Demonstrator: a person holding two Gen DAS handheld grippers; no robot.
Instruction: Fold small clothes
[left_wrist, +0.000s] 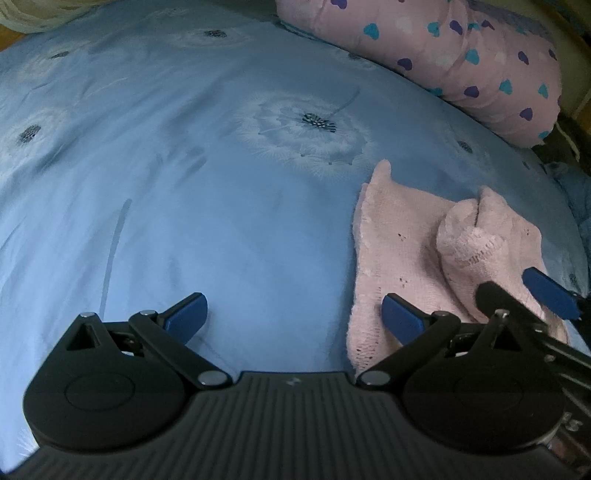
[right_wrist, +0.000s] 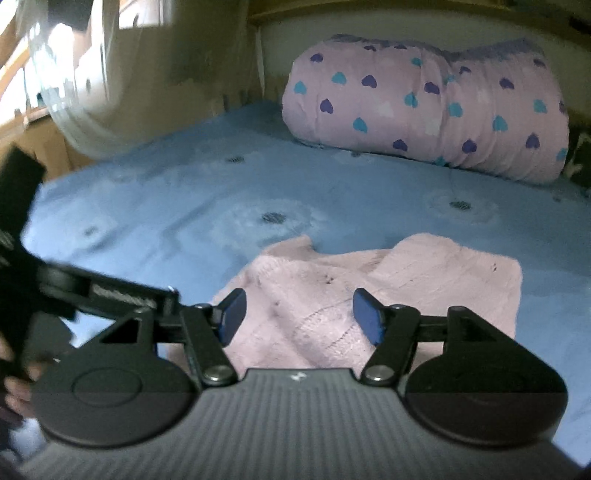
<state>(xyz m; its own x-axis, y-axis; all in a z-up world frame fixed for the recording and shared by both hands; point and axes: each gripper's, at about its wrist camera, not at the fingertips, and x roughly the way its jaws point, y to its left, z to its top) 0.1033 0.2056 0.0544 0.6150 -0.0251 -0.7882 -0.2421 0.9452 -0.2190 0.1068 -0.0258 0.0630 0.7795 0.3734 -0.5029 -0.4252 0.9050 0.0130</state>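
A small pink knit garment (left_wrist: 402, 251) lies crumpled on the blue bedsheet (left_wrist: 221, 206), right of my left gripper. My left gripper (left_wrist: 293, 315) is open and empty; its right finger (left_wrist: 400, 318) rests at the garment's left edge. In the right wrist view the garment (right_wrist: 406, 280) lies partly folded, a sleeve or flap lying over its body. My right gripper (right_wrist: 299, 314) is open just above the garment's near part, holding nothing. Its blue finger (left_wrist: 546, 288) shows at the right edge of the left wrist view.
A pink pillow with blue and purple hearts (right_wrist: 424, 110) lies at the head of the bed, also in the left wrist view (left_wrist: 443, 51). A white curtain or net (right_wrist: 92, 92) hangs at the bed's far left. The bed's right edge (left_wrist: 576, 192) is near the garment.
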